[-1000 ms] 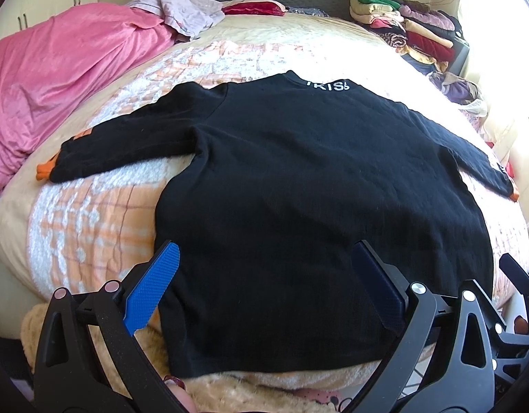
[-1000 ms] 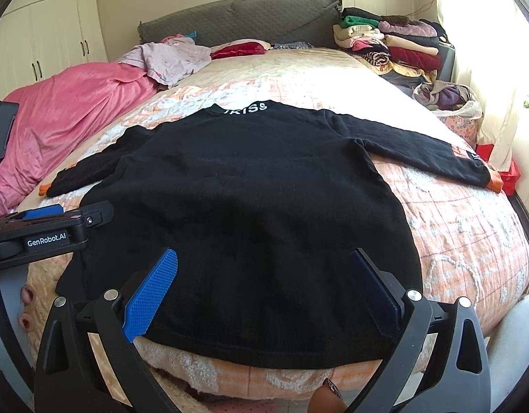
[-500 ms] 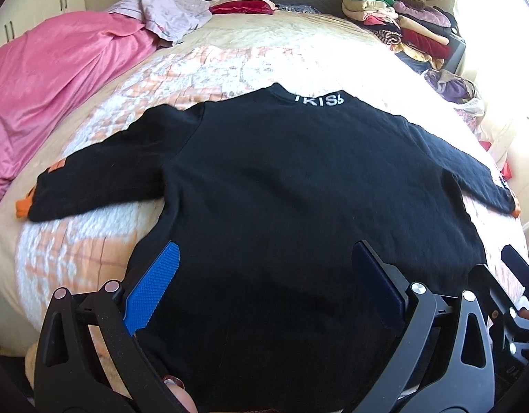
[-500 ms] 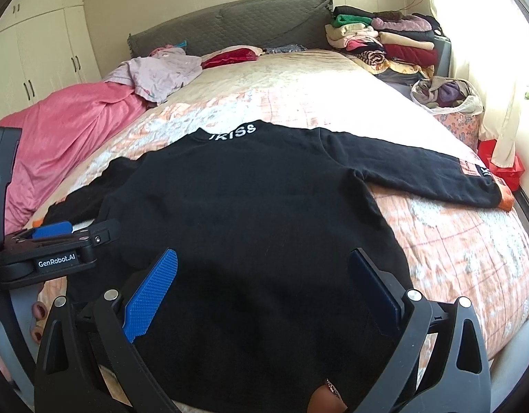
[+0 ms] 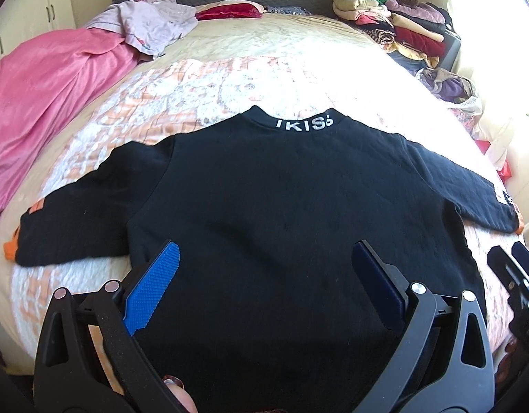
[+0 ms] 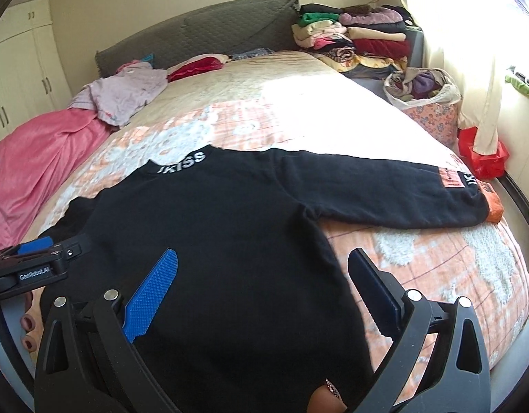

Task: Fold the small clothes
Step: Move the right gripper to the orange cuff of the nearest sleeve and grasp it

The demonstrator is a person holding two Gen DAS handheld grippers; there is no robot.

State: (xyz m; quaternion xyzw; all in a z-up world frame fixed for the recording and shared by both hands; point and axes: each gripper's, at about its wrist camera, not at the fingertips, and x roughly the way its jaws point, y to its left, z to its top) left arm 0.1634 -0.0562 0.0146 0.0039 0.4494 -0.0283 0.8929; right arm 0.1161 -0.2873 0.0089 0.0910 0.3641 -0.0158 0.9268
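Basically: black sweater [image 5: 285, 213] flat on bed [image 5: 281, 69], sleeves spread, collar far. Left gripper [image 5: 264, 285] and right gripper [image 6: 262, 289] both wide apart, empty, above near hem.

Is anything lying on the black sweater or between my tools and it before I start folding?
Nothing visible. The black sweater lies flat and bare on the bed, and both the left tool and the right tool, open, hover directly over it.

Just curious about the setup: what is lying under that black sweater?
The black sweater lies flat on a peach and white patterned bedspread, which shows all around it. Whatever is beneath its body is covered and cannot be seen.
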